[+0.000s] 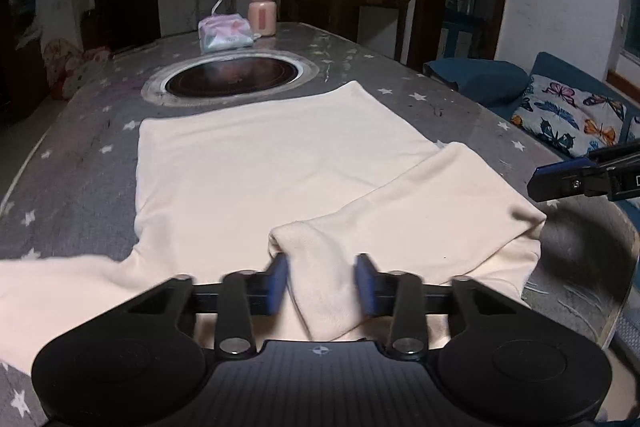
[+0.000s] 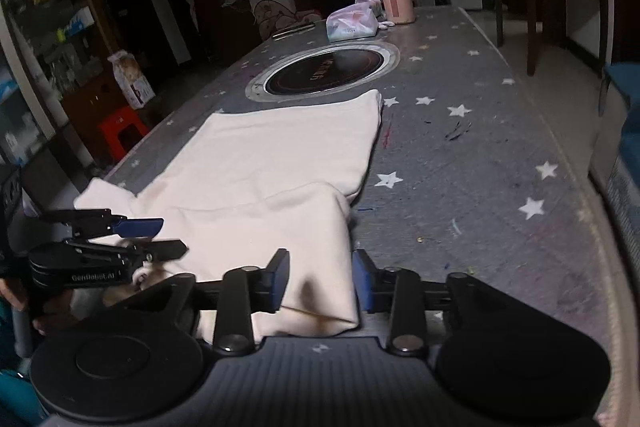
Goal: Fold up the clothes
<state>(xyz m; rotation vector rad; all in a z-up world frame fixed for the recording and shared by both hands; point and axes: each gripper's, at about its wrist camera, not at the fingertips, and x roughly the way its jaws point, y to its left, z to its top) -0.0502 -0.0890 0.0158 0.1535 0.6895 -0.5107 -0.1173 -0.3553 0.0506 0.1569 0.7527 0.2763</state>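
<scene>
A cream long-sleeved garment (image 1: pixel 256 163) lies flat on the grey star-patterned table (image 1: pixel 440 87). Its right sleeve (image 1: pixel 420 203) is folded inward across the body. My left gripper (image 1: pixel 322 285) is open, its blue pads either side of that sleeve's cuff end, not closed on it. The other sleeve (image 1: pixel 52 287) trails off to the left. In the right wrist view my right gripper (image 2: pixel 321 281) is open over the garment's (image 2: pixel 280 163) near right corner. The left gripper (image 2: pixel 156 235) shows there at the left, and the right gripper's fingers (image 1: pixel 560 183) show at the right in the left wrist view.
A round black induction hob (image 1: pixel 234 77) is set into the table beyond the garment. A tissue pack (image 1: pixel 226 34) and a pink bottle (image 1: pixel 262 11) stand at the far end. A blue sofa with a butterfly cushion (image 1: pixel 568 115) is beside the table on the right.
</scene>
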